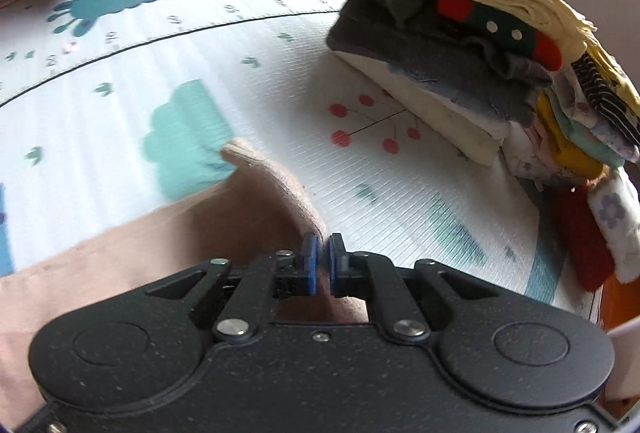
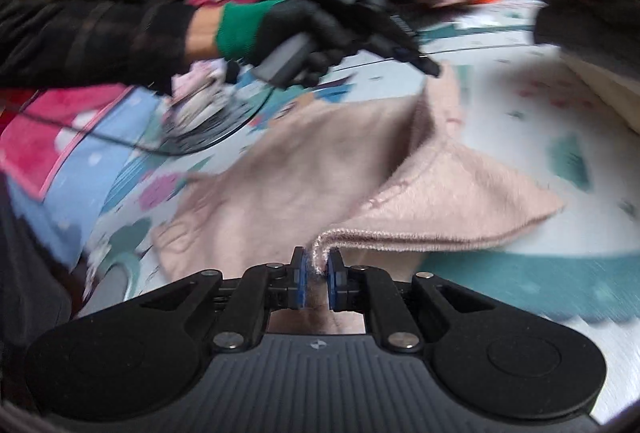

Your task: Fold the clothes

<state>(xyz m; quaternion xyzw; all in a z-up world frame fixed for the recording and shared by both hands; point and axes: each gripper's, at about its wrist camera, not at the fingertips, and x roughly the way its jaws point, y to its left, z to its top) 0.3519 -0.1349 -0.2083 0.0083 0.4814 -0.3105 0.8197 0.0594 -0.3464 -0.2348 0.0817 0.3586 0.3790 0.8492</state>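
The left claw is pinched tight on an edge of the pink garment, lifting it off the play mat. The right claw is nearly closed, clamping the garment's fuzzy hem. A pile of folded clothes sits at the right.

blurred nums on play mat, unreadable

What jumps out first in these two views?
A pink garment lifted off the play mat, pinched at one edge by the right gripper and at a far corner by the left gripper. A tall stack of folded clothes stands on the mat's far right.
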